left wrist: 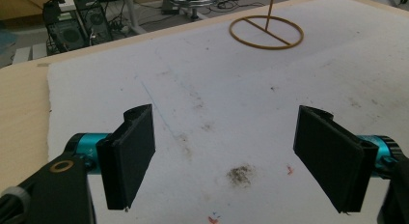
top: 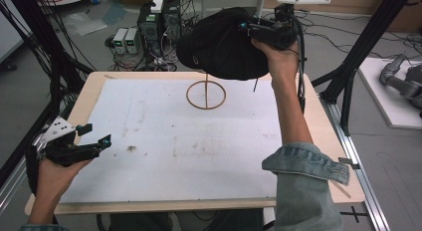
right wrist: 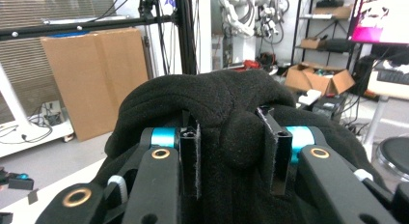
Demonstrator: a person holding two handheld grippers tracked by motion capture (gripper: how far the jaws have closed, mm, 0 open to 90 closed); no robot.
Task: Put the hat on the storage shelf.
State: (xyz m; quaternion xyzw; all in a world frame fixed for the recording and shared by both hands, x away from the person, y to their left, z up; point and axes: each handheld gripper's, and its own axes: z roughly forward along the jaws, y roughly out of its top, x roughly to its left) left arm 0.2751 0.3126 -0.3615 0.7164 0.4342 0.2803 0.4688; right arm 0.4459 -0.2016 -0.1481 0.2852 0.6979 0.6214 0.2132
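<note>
Black fleece hat hanging pinched in right gripper jaws, raised above wooden hat stand, likely for lowering over its post. Left gripper resting low at table edge, jaws spread, empty.

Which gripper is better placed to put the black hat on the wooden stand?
Right, probably. The right gripper is shut on the black fleece hat and holds it above the thin wooden stand with a ring base. The left gripper is open at the near left edge of the table.
</note>
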